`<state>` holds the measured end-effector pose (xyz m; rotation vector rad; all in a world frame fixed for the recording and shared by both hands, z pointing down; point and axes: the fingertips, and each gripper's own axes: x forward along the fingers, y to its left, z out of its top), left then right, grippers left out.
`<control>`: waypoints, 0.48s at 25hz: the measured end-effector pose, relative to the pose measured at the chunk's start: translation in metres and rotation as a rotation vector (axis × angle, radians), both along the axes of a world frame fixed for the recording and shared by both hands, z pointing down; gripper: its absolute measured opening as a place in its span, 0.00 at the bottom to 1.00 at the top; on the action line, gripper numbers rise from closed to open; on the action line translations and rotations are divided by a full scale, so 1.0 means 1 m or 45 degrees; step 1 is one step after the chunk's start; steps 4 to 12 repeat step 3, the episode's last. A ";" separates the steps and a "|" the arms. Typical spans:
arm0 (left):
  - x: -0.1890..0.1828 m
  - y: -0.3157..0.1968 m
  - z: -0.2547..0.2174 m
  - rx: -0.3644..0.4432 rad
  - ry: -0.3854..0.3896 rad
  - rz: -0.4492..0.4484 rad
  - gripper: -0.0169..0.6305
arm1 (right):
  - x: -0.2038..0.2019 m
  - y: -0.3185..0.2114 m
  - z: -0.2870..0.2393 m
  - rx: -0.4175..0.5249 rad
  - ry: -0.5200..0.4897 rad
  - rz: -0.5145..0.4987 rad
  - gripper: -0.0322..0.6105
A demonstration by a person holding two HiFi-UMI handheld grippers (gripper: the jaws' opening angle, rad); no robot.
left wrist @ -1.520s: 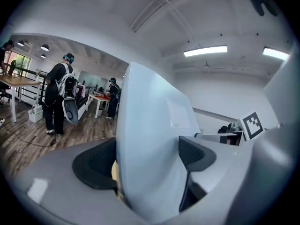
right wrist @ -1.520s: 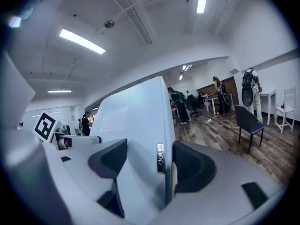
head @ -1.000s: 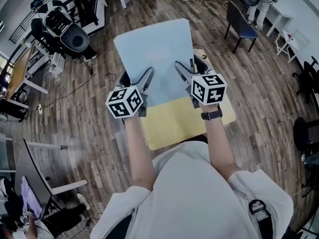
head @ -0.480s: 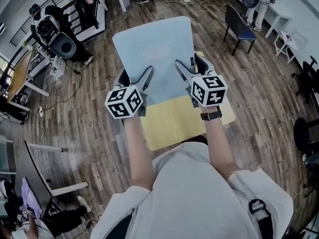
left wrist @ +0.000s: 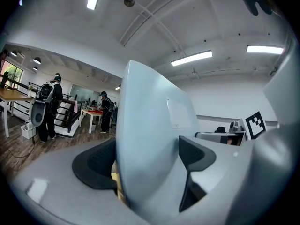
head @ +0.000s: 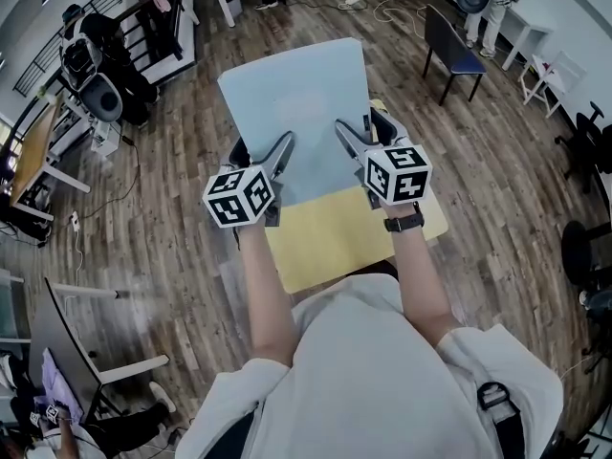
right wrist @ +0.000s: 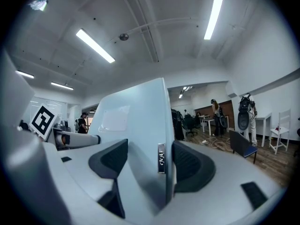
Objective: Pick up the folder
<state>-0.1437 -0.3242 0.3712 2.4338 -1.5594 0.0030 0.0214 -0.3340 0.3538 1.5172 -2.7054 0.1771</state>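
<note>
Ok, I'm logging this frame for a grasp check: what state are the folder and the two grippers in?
Folder: closed, tilted up, gripped at both side edges.
Left gripper: jaws shut on the folder's left edge.
Right gripper: jaws shut on the folder's right edge.
Yellow surface: flat, below the folder and grippers.

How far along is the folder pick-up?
Done: the left tool and right tool are each shut on a side edge of the pale blue folder. In hand: the folder is held tilted up over the yellow table. Left: possibly lifting clear; I cannot tell if its lower edge is off the table.
</note>
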 end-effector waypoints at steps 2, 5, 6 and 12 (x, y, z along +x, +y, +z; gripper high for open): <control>0.001 -0.003 0.004 -0.014 0.002 0.003 0.69 | 0.000 -0.002 0.004 -0.011 0.009 0.003 0.54; 0.001 -0.004 0.007 -0.022 0.003 0.004 0.69 | 0.001 -0.004 0.006 -0.017 0.013 0.005 0.54; 0.001 -0.004 0.007 -0.022 0.003 0.004 0.69 | 0.001 -0.004 0.006 -0.017 0.013 0.005 0.54; 0.001 -0.004 0.007 -0.022 0.003 0.004 0.69 | 0.001 -0.004 0.006 -0.017 0.013 0.005 0.54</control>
